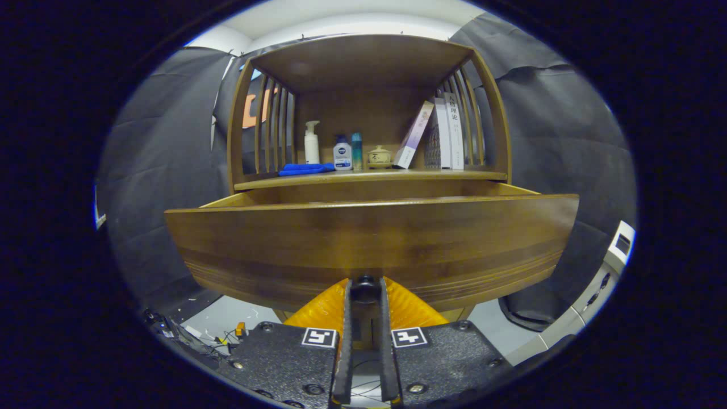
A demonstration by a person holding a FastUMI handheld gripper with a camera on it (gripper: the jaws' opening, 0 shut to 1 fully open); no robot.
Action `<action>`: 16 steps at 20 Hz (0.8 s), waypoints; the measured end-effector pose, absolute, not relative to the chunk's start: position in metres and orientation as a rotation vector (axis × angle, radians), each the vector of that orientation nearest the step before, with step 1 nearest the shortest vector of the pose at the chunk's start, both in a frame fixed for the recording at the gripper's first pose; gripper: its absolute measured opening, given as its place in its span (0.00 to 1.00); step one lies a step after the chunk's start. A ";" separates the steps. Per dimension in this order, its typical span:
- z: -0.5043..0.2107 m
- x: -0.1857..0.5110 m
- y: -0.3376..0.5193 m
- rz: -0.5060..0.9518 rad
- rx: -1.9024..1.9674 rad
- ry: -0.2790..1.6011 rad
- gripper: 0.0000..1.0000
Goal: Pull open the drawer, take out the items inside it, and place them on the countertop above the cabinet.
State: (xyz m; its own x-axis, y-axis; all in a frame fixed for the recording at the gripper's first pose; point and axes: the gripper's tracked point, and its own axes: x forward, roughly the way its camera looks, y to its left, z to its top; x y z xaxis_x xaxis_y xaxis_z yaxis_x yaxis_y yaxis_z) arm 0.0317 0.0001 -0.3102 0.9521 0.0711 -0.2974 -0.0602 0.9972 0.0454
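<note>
The drawer (372,244) stands pulled out from the cabinet (363,62), its broad wooden front just ahead of the gripper (365,287). The fingers are drawn narrow around a small dark knob (365,282) at the lower edge of that front — apparently clamped on it, though the contact is partly hidden. The step in hand is judged to be the pull-open, near its end. The next move calls for letting go of the knob, rising above the front and looking down inside; the drawer's contents cannot be told from this low angle.

The countertop (369,177) above the drawer is a shelf already bearing a blue cloth (306,168), a white pump bottle (311,143), two small bottles (342,156), a lidded ceramic jar (379,156) and several books (440,133) — leaving bare room chiefly along its front edge.
</note>
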 end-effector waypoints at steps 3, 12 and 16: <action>-0.310 0.027 0.000 0.074 0.012 0.296 0.22; -0.294 0.012 -0.009 0.061 -0.013 0.223 0.47; -0.270 -0.004 -0.008 0.101 -0.024 0.182 0.90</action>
